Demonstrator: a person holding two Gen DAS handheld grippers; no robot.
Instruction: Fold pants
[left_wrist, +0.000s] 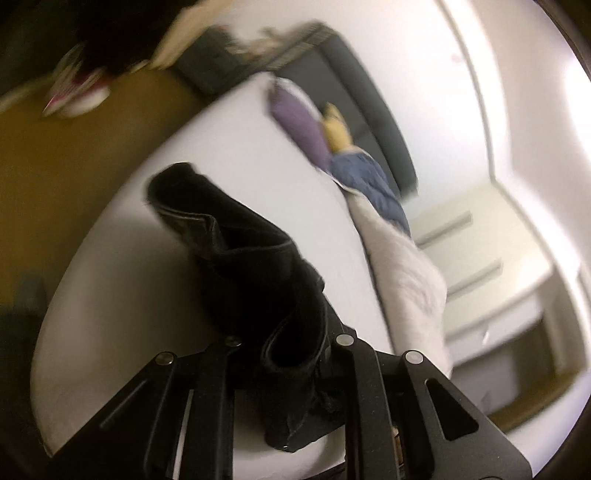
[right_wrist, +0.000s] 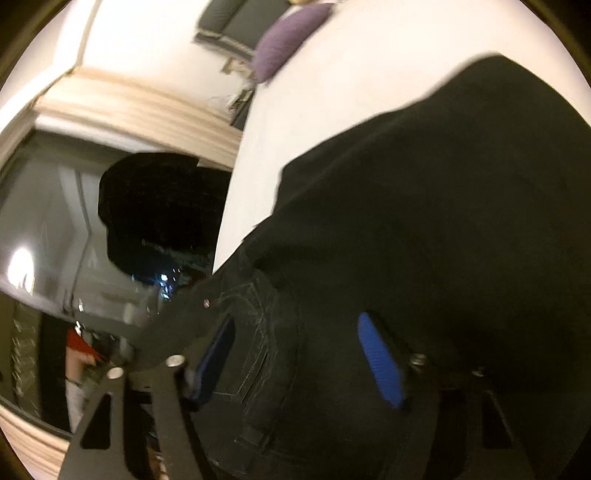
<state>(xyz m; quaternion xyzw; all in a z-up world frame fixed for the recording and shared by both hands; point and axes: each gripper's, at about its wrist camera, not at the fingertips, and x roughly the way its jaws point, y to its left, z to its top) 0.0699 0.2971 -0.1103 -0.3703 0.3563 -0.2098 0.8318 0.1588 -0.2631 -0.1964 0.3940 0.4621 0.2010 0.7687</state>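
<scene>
Pinched between the nearly closed jaws of the left gripper (left_wrist: 291, 373), a bunched fold of the black pants (left_wrist: 236, 251) is seen in the left wrist view, lifted over the white bed (left_wrist: 110, 295), while a purple pillow (left_wrist: 299, 125), a blue cloth (left_wrist: 369, 184) and a pale blanket (left_wrist: 402, 280) are lined along the bed's far edge beside a white drawer unit (left_wrist: 491, 266). From the right wrist view, the right gripper (right_wrist: 299, 362) is held spread, its blue pads (right_wrist: 380, 362) set on either side of the stitched waistband, and most of the bed (right_wrist: 332, 92) is covered by the pants (right_wrist: 443, 203), with the purple pillow (right_wrist: 284, 37) near the far corner.
</scene>
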